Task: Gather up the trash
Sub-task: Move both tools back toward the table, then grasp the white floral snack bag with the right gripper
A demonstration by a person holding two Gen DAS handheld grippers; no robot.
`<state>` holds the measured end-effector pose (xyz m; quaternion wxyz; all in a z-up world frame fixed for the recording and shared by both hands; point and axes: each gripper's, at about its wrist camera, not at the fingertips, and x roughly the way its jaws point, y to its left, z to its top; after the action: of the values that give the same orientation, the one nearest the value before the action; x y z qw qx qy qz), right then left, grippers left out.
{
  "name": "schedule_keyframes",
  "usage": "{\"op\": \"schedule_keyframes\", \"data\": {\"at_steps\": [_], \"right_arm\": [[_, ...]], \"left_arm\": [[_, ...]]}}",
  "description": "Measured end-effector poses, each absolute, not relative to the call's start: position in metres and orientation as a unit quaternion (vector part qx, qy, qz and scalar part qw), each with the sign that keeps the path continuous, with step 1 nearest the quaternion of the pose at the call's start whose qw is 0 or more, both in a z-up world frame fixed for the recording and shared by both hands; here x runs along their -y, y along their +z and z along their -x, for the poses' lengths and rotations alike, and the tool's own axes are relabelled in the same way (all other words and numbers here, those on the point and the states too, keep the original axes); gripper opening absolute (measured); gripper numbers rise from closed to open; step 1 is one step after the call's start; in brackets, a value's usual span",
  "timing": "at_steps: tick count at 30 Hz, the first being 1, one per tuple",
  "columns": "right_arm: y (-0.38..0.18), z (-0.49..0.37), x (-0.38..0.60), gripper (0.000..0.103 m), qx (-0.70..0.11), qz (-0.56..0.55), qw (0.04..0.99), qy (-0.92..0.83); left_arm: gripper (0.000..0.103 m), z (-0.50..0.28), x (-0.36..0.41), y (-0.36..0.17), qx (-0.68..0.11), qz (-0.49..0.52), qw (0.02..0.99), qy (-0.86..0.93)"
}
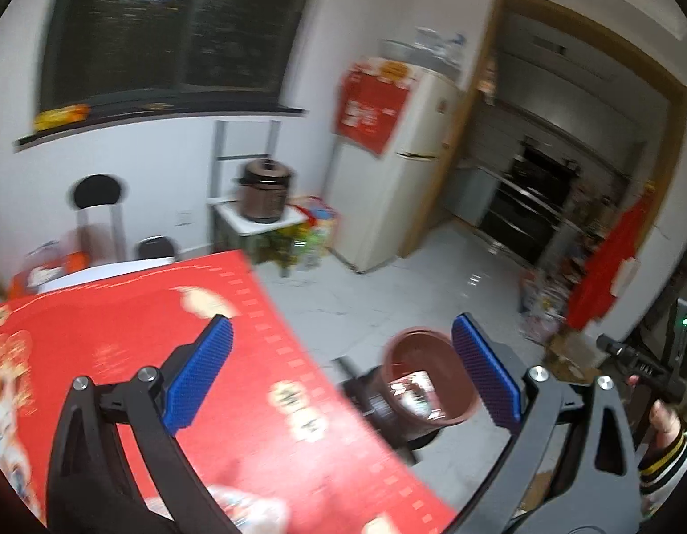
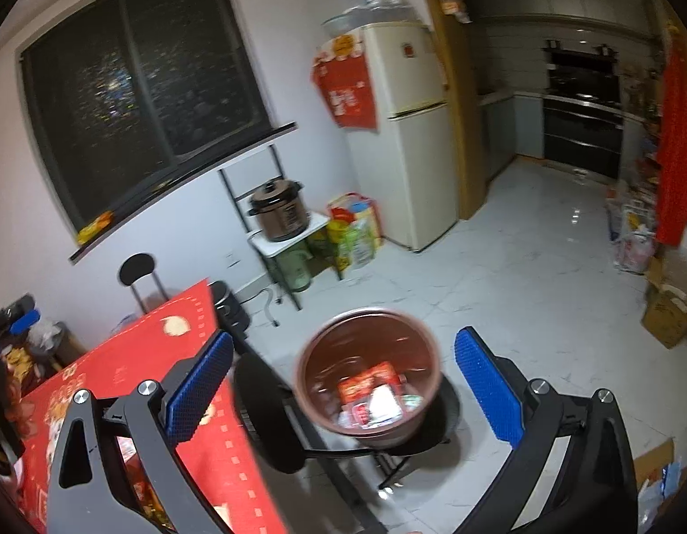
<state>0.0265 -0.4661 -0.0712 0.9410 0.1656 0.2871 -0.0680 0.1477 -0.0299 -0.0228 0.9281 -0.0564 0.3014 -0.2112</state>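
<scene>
A brown round bin [image 2: 370,382] stands on a black chair seat beside the table; red and white wrappers [image 2: 370,394] lie inside it. It also shows in the left wrist view [image 1: 428,378], blurred. My right gripper [image 2: 343,387] is open and empty, held above the bin. My left gripper [image 1: 343,374] is open and empty, over the edge of the red tablecloth [image 1: 120,356], left of the bin. A crumpled clear wrapper [image 1: 250,507] lies on the cloth below the left gripper.
The red-covered table [image 2: 120,400] fills the lower left. Black stools [image 2: 138,271] stand by the wall. A shelf with a brown cooker [image 2: 281,213], bags [image 2: 352,231] and a fridge [image 2: 410,133] stand behind. Cardboard boxes [image 2: 668,311] sit on the right floor.
</scene>
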Motion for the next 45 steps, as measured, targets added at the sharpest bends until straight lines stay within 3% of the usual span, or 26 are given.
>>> {"op": "schedule_keyframes", "data": {"at_steps": [9, 15, 32, 45], "right_arm": [[-0.089, -0.074, 0.363, 0.098, -0.342, -0.134, 0.929, 0.048], [-0.105, -0.1, 0.275, 0.098, -0.394, -0.115, 0.9, 0.148], [-0.2, -0.125, 0.106, 0.098, -0.543, -0.077, 0.798, 0.249], [-0.249, -0.131, 0.088, 0.082, -0.6, -0.138, 0.755, 0.225]], "left_arm": [[0.097, -0.071, -0.101, -0.062, -0.327, 0.095, 0.938, -0.062], [0.097, -0.034, -0.15, -0.103, -0.36, 0.145, 0.921, -0.004], [0.097, -0.001, -0.171, -0.183, -0.414, 0.208, 0.886, 0.009], [0.094, 0.005, -0.175, -0.204, -0.437, 0.21, 0.874, -0.012]]}}
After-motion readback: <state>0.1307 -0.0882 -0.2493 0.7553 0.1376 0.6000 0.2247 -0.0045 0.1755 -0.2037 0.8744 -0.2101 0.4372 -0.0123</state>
